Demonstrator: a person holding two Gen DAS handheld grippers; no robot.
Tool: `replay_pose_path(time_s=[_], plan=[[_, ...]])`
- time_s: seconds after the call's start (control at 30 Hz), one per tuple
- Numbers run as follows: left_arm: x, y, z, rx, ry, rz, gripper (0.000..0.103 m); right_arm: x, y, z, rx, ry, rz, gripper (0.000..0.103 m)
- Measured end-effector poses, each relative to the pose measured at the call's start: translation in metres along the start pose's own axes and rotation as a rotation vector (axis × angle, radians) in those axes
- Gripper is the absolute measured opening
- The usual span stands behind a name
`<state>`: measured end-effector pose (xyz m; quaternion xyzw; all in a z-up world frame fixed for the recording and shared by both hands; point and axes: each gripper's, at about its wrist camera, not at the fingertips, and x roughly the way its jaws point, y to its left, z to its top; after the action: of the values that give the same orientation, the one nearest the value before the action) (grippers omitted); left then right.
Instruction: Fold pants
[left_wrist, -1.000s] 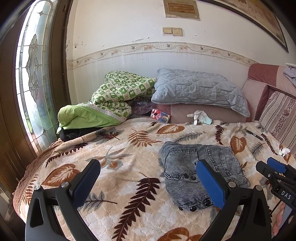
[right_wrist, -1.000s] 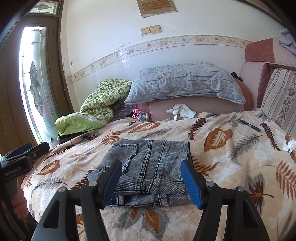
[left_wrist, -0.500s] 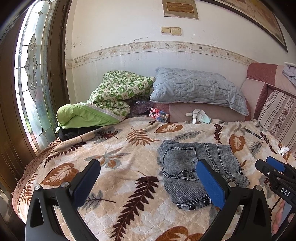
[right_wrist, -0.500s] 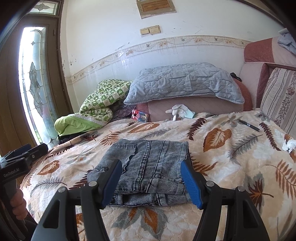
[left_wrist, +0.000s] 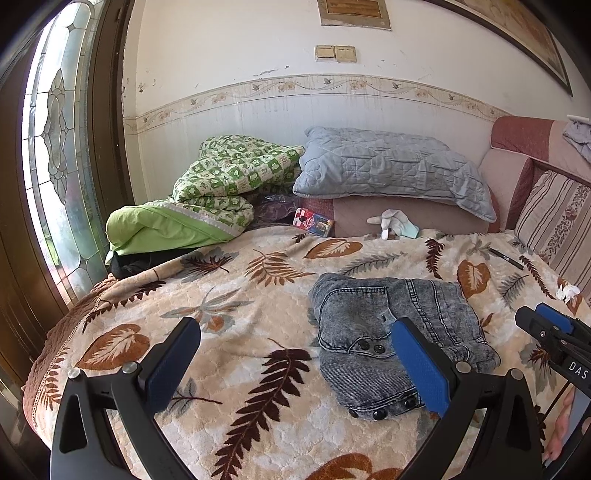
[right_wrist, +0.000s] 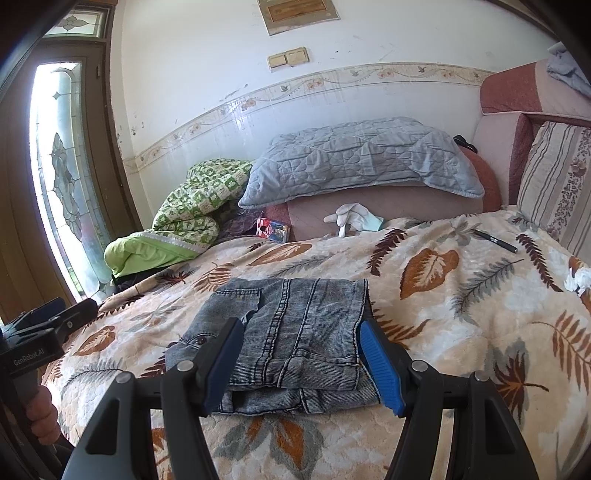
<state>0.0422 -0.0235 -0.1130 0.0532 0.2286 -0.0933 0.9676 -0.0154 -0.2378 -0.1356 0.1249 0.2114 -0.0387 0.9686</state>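
Grey washed denim pants (right_wrist: 295, 332) lie folded into a compact stack on the leaf-patterned bedspread (right_wrist: 461, 314). In the left wrist view the pants (left_wrist: 391, 328) sit right of centre, with snap buttons showing at the near edge. My left gripper (left_wrist: 295, 365) is open and empty, held above the bed to the left of the pants. My right gripper (right_wrist: 301, 363) is open and empty, hovering just in front of the stack. Each gripper shows at the edge of the other's view: the right gripper (left_wrist: 554, 332) and the left gripper (right_wrist: 48, 325).
A grey quilted pillow (right_wrist: 362, 158), a green patterned quilt (right_wrist: 195, 199), a white glove (right_wrist: 351, 218) and a small colourful box (right_wrist: 273, 229) lie by the wall. A black pen (right_wrist: 495, 240) lies at right. A stained-glass door (left_wrist: 55, 147) stands at left.
Both grippers have drawn back slightly from the pants and stay open. The pants have not moved.
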Motion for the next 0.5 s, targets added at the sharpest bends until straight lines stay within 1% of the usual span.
replay_pose_path(time_s=[0.5], plan=[[-0.0087,-0.0008,0.001,0.011,-0.027,-0.013,0.103,-0.002,0.0014,-0.0004,0.001,-0.007,0.001,0.069]])
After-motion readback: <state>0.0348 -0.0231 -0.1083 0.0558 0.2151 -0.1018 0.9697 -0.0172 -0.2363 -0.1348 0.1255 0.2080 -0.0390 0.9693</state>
